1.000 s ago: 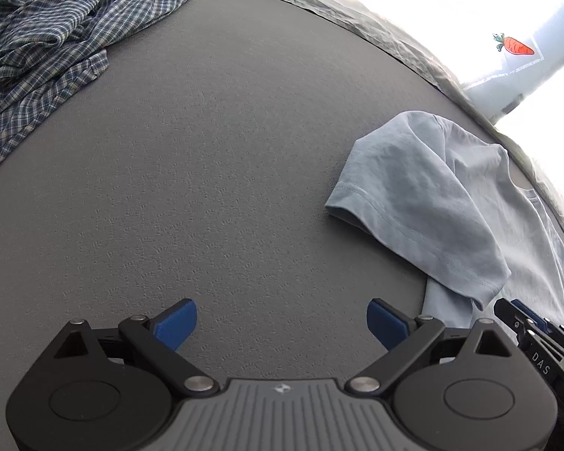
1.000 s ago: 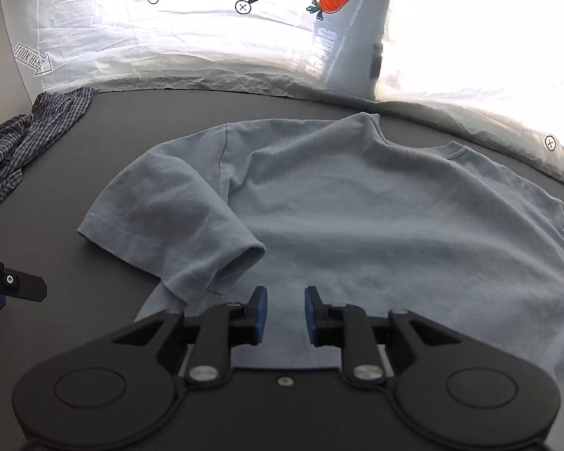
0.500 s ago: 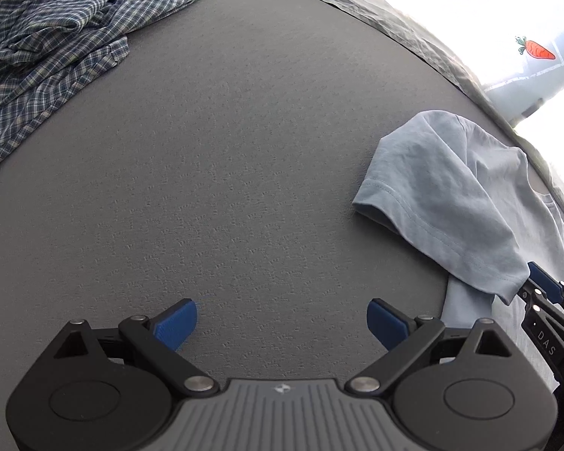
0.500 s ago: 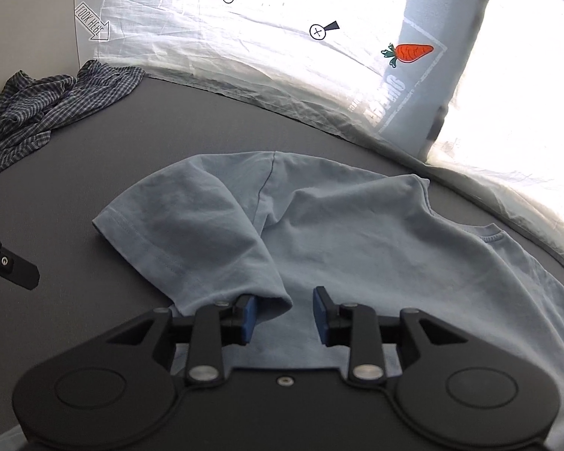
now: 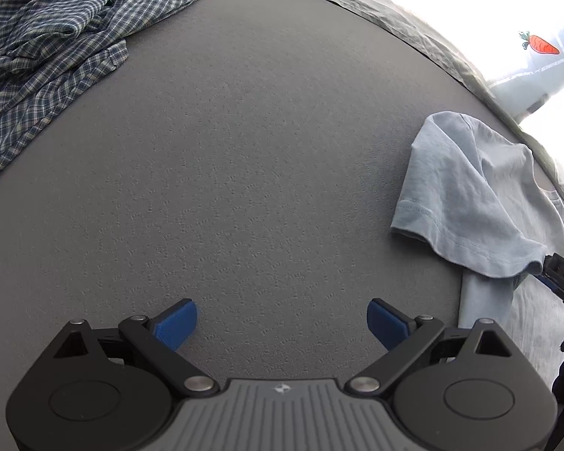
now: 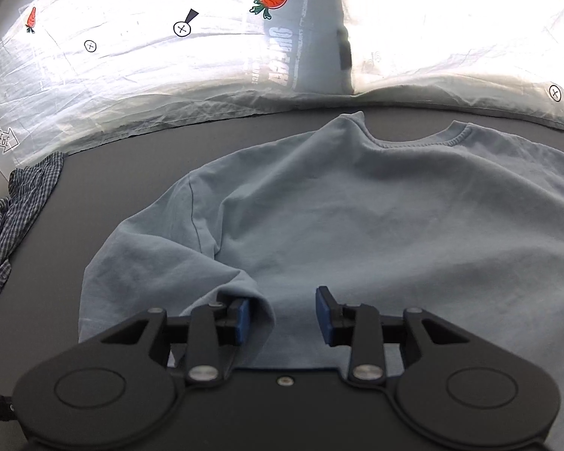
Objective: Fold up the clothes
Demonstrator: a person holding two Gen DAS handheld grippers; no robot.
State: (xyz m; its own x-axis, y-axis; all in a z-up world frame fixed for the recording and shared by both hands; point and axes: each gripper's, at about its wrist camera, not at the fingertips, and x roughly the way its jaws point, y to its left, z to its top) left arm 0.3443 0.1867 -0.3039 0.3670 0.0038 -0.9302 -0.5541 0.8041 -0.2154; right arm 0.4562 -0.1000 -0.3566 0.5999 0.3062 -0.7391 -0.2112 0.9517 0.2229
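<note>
A pale blue cotton T-shirt (image 6: 376,233) lies spread flat on the dark grey textured bench (image 5: 244,173), its ribbed collar toward the far edge, where a white crinkled sheet printed with orange carrots (image 6: 191,60) hangs as a backdrop; its short sleeve (image 6: 161,263) lies folded inward over the body of the shirt; a crumpled blue-and-white checked shirt (image 5: 56,49) sits heaped at the bench's far left corner, well apart from the T-shirt. The right gripper (image 6: 284,315) hovers low over the T-shirt's near side, its blue-padded jaws partly spread and just widened, the sleeve's hem draped beside the left pad (image 6: 241,319) and not pinched between the two. The left gripper (image 5: 282,323) hangs over bare bench to the left of the sleeve, its jaws spread wide with nothing between them.
</note>
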